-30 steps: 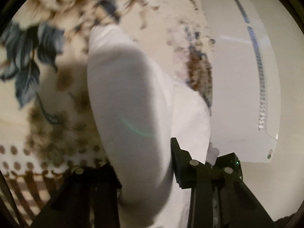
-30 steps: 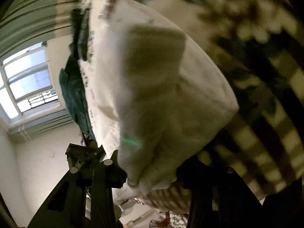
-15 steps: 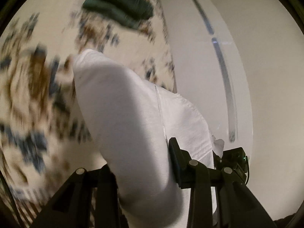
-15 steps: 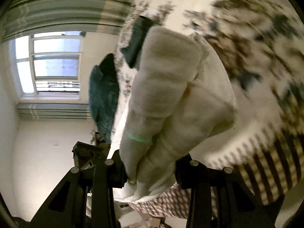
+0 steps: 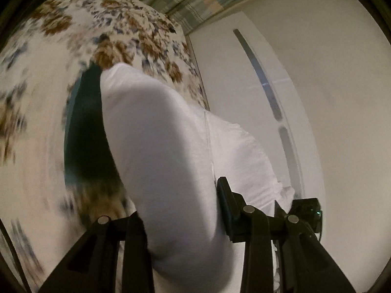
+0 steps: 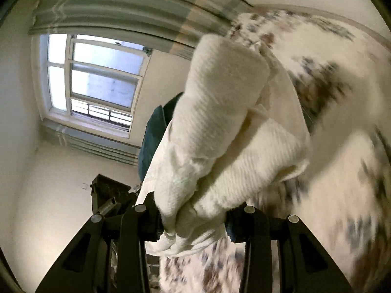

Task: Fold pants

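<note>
The white pants [image 5: 158,146] hang as a thick folded bundle between the fingers of my left gripper [image 5: 180,210], which is shut on them. In the right wrist view the same white ribbed pants [image 6: 220,131] are bunched between the fingers of my right gripper [image 6: 193,214], also shut on them. The bundle is held above a floral bedspread [image 5: 48,73]. The cloth hides both sets of fingertips.
A dark teal garment [image 5: 85,134] lies on the bed beyond the pants and shows in the right wrist view [image 6: 151,131] too. A white wardrobe door [image 5: 256,85] stands to the right of the bed. A window [image 6: 92,80] with striped curtains and a dark stand [image 6: 107,195] are on the left.
Both grippers have swung with the pants across the bed toward its far end. The teal garment, wardrobe and window have come more into view. The grips have not changed.
</note>
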The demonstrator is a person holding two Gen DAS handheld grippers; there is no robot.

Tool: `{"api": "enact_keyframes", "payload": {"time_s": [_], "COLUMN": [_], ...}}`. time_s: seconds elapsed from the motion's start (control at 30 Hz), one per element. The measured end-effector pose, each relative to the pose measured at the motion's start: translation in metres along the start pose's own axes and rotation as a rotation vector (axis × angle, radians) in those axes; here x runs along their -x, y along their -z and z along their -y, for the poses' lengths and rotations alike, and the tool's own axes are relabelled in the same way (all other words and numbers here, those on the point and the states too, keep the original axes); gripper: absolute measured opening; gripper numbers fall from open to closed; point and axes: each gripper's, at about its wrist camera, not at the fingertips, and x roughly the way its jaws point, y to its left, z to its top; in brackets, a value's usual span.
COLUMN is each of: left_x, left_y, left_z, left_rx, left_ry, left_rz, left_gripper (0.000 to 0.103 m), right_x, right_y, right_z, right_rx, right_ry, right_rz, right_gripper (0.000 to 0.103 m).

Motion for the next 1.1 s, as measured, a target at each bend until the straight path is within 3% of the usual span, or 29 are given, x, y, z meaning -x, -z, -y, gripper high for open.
{"api": "enact_keyframes", "payload": {"time_s": [0.1,0.2,0.33,0.43,0.5,0.63,0.67,0.7,0.73,0.77,0.8,0.87,0.93,1.0,1.1], "left_x": [-0.037,-0.074,-0.12,-0.118,-0.116,-0.109,-0.105,-0.096,-0.088,-0.078,-0.069,-0.049,-0.034,-0.018,0.015], "left_y": [-0.053,-0.08,-0.058,-0.036,-0.03,-0.031,-0.029,-0.023,-0.016,-0.006,0.003,0.023,0.037,0.047,0.063], "left_z": [-0.036,-0.083,-0.148,-0.168,-0.169,-0.142,-0.132,-0.119,-0.106,-0.089,-0.076,-0.053,-0.036,-0.017,0.021], "left_rx": [-0.046,-0.047,-0.013,0.018,0.032,0.013,-0.002,-0.027,-0.058,-0.09,-0.115,-0.133,-0.131,-0.135,-0.158], "left_ry": [-0.022,-0.064,-0.187,-0.107,-0.104,-0.241,-0.282,-0.337,-0.395,-0.464,-0.494,-0.527,-0.556,-0.608,-0.676], "left_rz": [-0.014,-0.043,-0.147,-0.112,-0.094,-0.1,-0.091,-0.059,-0.033,-0.003,0.027,0.077,0.081,0.085,0.124], "left_gripper": [0.03,0.031,0.035,0.037,0.037,0.044,0.045,0.053,0.068,0.076,0.085,0.088,0.1,0.1,0.1], "right_x": [-0.06,-0.123,-0.189,-0.197,-0.198,-0.205,-0.207,-0.207,-0.204,-0.198,-0.193,-0.175,-0.161,-0.141,-0.1], "right_y": [-0.044,-0.075,-0.071,-0.059,-0.057,-0.066,-0.07,-0.072,-0.073,-0.074,-0.074,-0.062,-0.052,-0.037,-0.016], "right_z": [0.012,0.05,0.125,0.165,0.177,0.162,0.154,0.145,0.133,0.117,0.1,0.06,0.022,-0.009,-0.06], "right_rx": [0.047,0.031,-0.051,-0.133,-0.165,-0.153,-0.159,-0.15,-0.116,-0.051,0.017,0.168,0.301,0.386,0.473], "right_ry": [0.006,0.024,0.17,0.198,0.186,0.224,0.246,0.282,0.339,0.414,0.479,0.657,0.78,0.86,0.905], "right_rz": [0.021,0.041,-0.035,-0.048,-0.039,-0.093,-0.129,-0.162,-0.17,-0.166,-0.165,-0.14,-0.113,-0.097,-0.063], "right_gripper": [0.04,0.04,0.04,0.041,0.041,0.048,0.057,0.082,0.095,0.098,0.098,0.098,0.098,0.098,0.098]}}
